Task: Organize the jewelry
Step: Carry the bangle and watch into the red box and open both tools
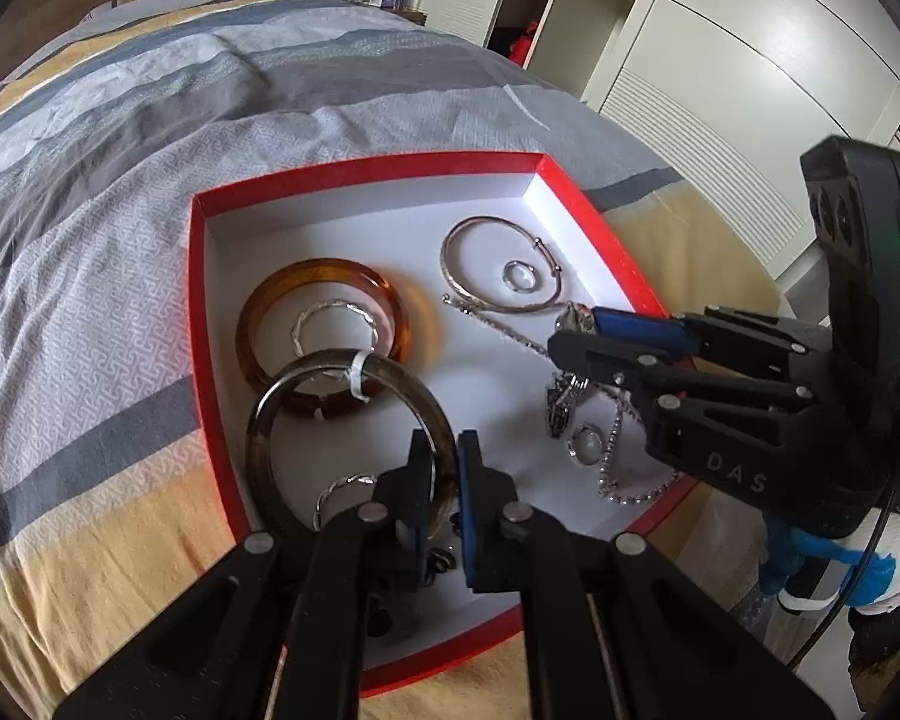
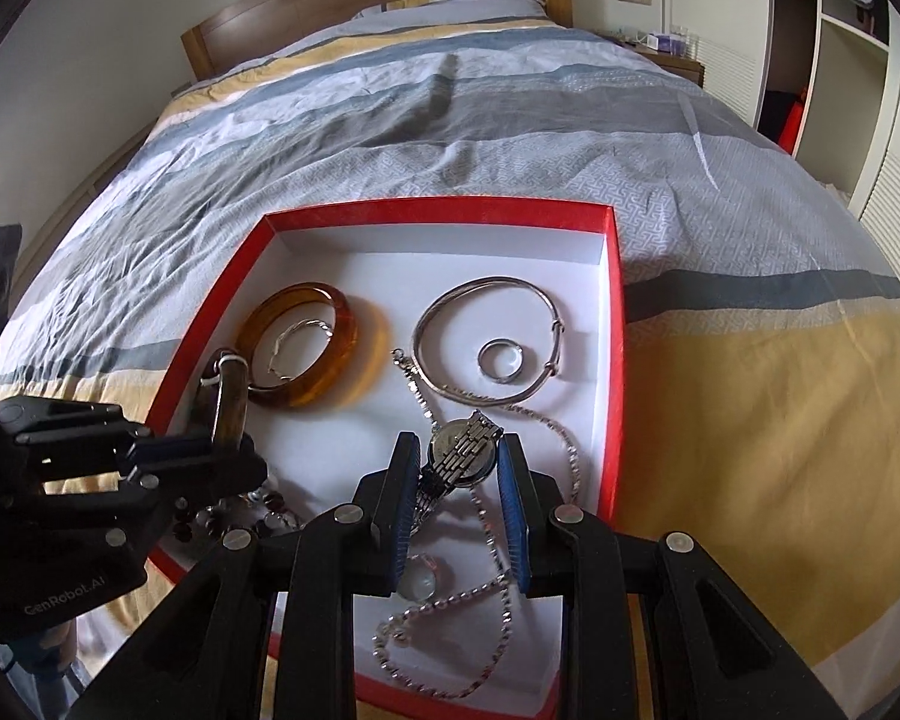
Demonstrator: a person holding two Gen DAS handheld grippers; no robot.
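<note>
Left tongs (image 1: 447, 480): clamped on grey bangle (image 1: 306, 378) rim, over red box (image 1: 354, 171) on bed; rigid, slick, likely brittle.
Right tongs (image 2: 459, 480): seemingly gripping watch (image 2: 462, 450) bracelet; limp, heavyish, take by case.
</note>
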